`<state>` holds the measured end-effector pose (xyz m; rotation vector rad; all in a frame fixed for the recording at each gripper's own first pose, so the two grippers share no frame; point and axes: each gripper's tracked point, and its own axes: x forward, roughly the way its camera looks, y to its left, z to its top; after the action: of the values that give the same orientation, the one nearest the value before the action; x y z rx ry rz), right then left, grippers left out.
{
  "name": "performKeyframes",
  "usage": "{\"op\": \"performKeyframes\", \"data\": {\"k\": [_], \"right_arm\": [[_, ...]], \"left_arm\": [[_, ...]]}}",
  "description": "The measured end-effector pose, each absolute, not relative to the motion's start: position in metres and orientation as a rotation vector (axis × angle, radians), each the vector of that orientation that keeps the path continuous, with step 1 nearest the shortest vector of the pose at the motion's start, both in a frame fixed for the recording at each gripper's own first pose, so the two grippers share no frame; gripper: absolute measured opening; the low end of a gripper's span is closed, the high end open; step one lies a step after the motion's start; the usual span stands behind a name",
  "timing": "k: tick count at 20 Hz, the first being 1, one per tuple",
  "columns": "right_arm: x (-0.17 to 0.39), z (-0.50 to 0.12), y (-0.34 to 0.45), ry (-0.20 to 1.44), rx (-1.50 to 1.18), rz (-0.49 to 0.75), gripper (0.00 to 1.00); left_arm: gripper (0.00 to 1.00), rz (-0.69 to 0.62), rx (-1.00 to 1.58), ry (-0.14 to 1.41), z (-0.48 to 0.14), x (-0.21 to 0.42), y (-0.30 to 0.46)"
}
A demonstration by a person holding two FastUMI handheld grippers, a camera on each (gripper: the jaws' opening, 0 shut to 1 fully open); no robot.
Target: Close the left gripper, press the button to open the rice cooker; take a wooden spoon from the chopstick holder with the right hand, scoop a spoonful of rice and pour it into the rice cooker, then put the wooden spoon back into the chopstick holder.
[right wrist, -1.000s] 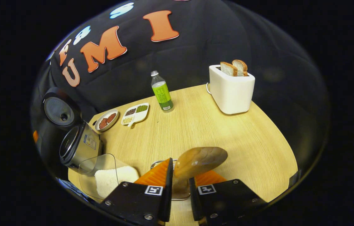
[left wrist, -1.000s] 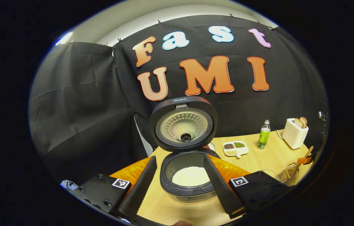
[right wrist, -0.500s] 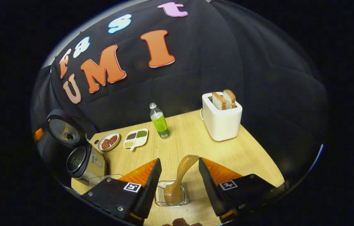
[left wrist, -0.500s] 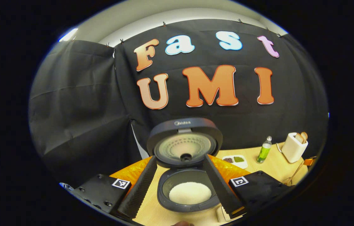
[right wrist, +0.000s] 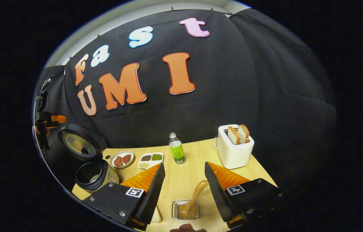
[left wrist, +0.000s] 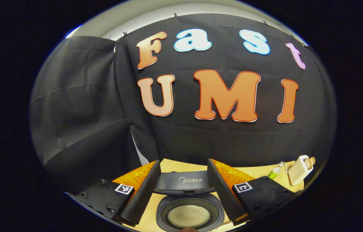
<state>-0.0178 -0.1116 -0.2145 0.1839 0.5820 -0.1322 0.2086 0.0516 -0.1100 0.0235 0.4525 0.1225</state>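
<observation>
In the right gripper view, the wooden spoon (right wrist: 191, 201) stands in the chopstick holder (right wrist: 185, 210) just below my right gripper (right wrist: 184, 183), leaning to the right. Behind it on the table (right wrist: 181, 180) stands the bottle (right wrist: 176, 152), with the toaster (right wrist: 234, 150) to its right and bread (right wrist: 238, 134) in it. Left of the bottle lie a split tray (right wrist: 150, 160) and a small plate (right wrist: 121, 159). The rice cooker (right wrist: 93, 174) is far left, lid up. In the left gripper view, rice (left wrist: 186, 216) lies in the cooker's pot, under my left gripper (left wrist: 184, 187).

Both the left gripper (left wrist: 184, 183) and right gripper (right wrist: 184, 188) have black screwed housings with square black-and-white markers and ridged wedge-shaped fingers.
</observation>
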Motion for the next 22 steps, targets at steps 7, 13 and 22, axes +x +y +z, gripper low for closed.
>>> {"op": "performKeyframes", "data": {"k": [7,13,22], "right_arm": [[-0.026,-0.205,-0.11,0.566,0.156,-0.132,0.78],[-0.023,-0.205,-0.107,0.558,0.17,-0.121,0.77],[-0.023,-0.215,-0.085,0.586,0.139,-0.072,0.77]], "left_arm": [[0.96,0.11,-0.032,0.767,-0.171,0.171,0.036],[0.97,0.056,-0.053,1.06,-0.24,0.102,0.02],[0.96,0.054,-0.069,1.377,-0.335,0.04,0.014]]}}
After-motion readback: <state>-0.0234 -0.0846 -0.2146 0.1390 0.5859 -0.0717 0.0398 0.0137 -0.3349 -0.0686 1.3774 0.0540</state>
